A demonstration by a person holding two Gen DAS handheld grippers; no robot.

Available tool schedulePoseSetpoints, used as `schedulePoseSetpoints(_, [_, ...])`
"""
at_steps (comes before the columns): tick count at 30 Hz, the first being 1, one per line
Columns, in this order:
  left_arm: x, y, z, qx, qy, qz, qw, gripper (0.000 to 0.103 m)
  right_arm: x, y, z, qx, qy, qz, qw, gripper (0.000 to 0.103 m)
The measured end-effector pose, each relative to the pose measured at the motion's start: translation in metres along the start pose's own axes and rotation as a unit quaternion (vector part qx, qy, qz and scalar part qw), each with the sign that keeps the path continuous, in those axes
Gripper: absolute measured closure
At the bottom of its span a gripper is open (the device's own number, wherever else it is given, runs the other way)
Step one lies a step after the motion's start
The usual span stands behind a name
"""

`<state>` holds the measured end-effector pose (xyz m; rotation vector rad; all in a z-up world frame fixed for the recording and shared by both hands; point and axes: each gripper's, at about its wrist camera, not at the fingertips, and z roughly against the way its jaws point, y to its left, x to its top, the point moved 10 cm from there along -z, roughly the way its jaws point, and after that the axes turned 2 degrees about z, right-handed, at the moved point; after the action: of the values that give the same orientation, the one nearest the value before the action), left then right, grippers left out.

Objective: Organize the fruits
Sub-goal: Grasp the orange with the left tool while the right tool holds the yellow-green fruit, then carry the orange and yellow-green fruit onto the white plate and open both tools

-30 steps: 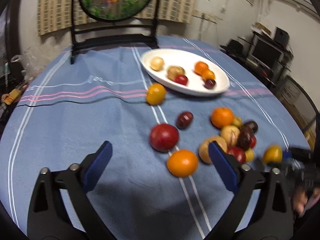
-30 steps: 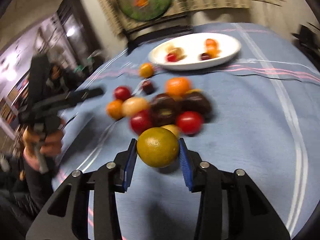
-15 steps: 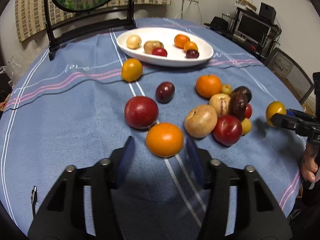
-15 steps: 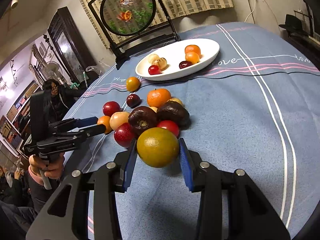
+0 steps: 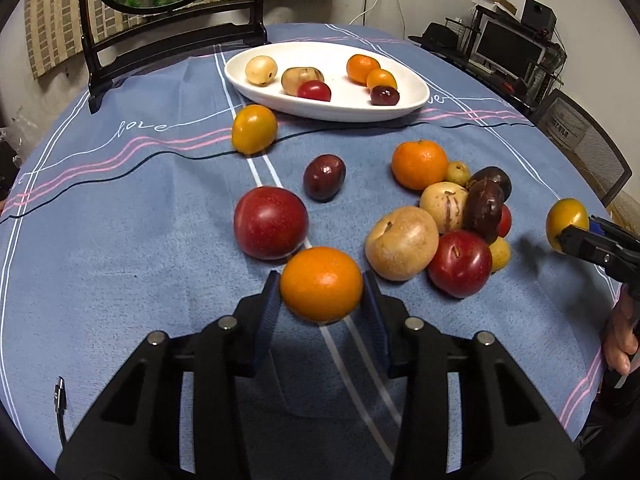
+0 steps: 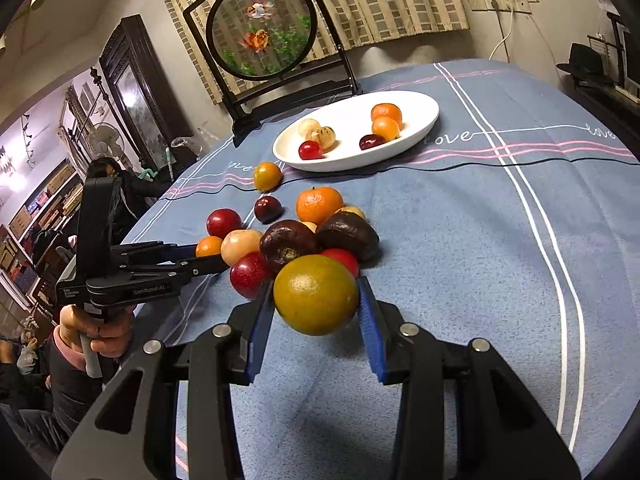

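Blue pads: the left gripper point(image 5: 321, 307) is closing its jaws on the orange point(image 5: 321, 284), both pads pressing its sides at six o'clock in the left wrist view.
Right tool: the right gripper point(image 6: 316, 318) is clamping a yellow-green citrus point(image 6: 315, 294) between its pads, holding it clear above the blue tablecloth point(image 6: 460, 264).
Just beyond the orange: a big red plum point(image 5: 271, 222) is sitting at eleven o'clock, a tan round fruit point(image 5: 401, 243) at one o'clock.
Cluster: red, tan and dark purple fruits are bunching together with a mandarin point(image 5: 419, 164) at two o'clock, touching one another.
Middle ground: a dark plum point(image 5: 324, 177) is lying alone at twelve o'clock, a yellow-orange fruit point(image 5: 254, 129) farther out near the plate's edge.
Far end: the white oval plate point(image 5: 408, 98) is carrying six small fruits.
Backdrop: a round goldfish screen point(image 6: 262, 34) is standing past the plate at twelve o'clock.
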<state>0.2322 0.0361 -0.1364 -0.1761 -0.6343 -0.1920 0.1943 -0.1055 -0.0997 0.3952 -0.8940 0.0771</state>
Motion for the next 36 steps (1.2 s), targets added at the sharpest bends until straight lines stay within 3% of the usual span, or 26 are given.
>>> schedulePoseSetpoints(17, [-0.001,0.002,0.010,-0.015,-0.018,0.022,0.9995,0.062,0.002,-0.002,0.000,-0.003,-0.003,-0.004,1.000,0.061])
schedulePoseSetpoints(22, [0.005,0.006,0.026,-0.032,-0.026,0.041,0.9983,0.062,0.010,-0.003,-0.008,0.021,0.032,-0.015,0.999,0.061])
schedulePoseSetpoints(29, [0.066,0.005,0.052,0.000,-0.061,0.015,0.9980,0.062,0.091,-0.010,-0.024,-0.012,-0.011,0.014,1.000,0.061])
schedulePoseSetpoints(32, [0.100,0.008,0.050,0.016,-0.077,0.011,0.9969,0.062,0.131,-0.023,-0.052,-0.027,-0.026,0.004,0.999,0.061])
schedulePoseSetpoints(36, [0.146,0.015,0.029,0.005,-0.082,0.038,0.9959,0.062,0.157,-0.031,-0.092,-0.023,-0.019,-0.004,1.000,0.061])
